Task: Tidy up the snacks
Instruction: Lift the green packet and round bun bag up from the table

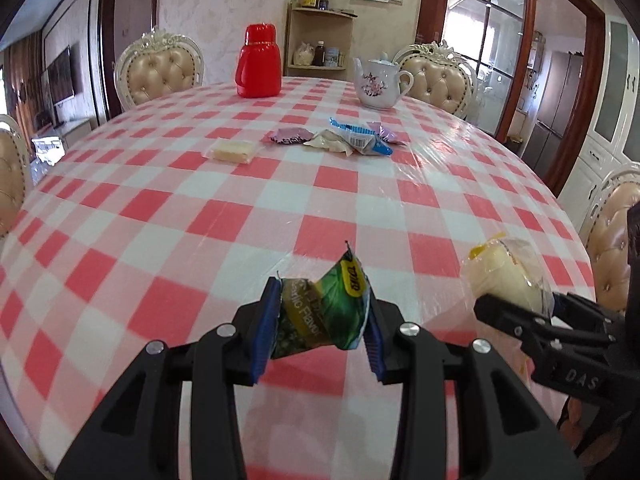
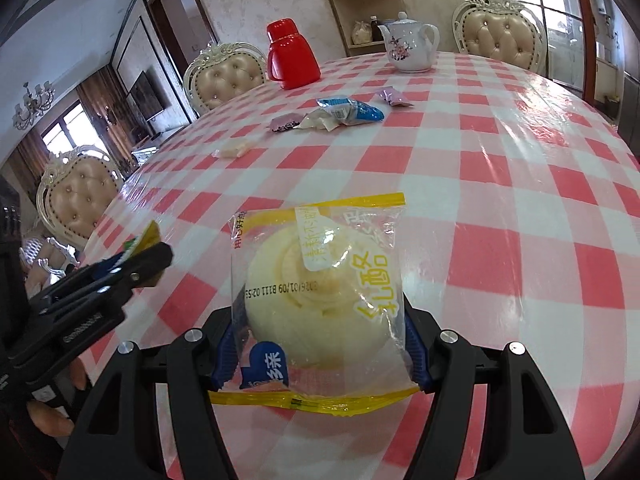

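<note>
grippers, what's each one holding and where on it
The left gripper pinches the green snack packet by its sides. The right gripper clamps the wrapped bun across its lower sides.

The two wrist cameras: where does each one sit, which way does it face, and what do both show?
Left wrist view: on the left gripper, looking along its fingers across the checked table; the fingers pinch a green snack packet; the right gripper shows at the right edge.
Right wrist view: on the right gripper, facing the same way; its fingers hold a clear-wrapped bun; the left gripper and a hand show at the left.
Shared: red flask, teapot, snack pile.
</note>
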Tool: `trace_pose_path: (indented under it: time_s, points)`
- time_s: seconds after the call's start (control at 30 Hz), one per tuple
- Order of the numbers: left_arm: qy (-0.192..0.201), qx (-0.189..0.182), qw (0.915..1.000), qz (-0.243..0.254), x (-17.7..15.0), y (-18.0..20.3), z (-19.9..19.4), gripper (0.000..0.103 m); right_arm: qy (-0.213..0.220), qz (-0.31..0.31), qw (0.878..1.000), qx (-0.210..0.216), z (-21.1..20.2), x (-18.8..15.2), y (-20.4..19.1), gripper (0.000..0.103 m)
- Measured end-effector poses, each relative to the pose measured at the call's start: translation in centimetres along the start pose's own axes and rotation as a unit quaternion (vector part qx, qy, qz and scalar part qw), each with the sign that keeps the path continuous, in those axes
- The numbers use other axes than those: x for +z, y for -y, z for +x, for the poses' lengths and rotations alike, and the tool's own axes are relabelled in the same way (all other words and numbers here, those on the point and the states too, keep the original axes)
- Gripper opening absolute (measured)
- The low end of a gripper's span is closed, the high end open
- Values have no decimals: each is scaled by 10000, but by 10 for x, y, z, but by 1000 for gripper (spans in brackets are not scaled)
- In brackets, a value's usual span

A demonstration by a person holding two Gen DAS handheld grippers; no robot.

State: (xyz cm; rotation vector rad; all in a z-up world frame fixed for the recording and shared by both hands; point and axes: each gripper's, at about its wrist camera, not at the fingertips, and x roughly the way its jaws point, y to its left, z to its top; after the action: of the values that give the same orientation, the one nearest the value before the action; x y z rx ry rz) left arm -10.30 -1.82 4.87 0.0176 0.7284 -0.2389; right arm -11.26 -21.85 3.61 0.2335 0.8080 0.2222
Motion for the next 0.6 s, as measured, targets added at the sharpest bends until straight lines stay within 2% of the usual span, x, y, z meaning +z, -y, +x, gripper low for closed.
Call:
trace_pose_path:
  time_s: [0.33, 0.6]
  points:
    - [147, 233, 9994, 204, -31, -14, -57, 39, 80, -512, 9985, 172, -26, -16, -44, 64]
    - [56, 477, 9988, 82, -56, -53, -81, 39, -49, -1058, 9936, 386, -25, -29, -93, 64]
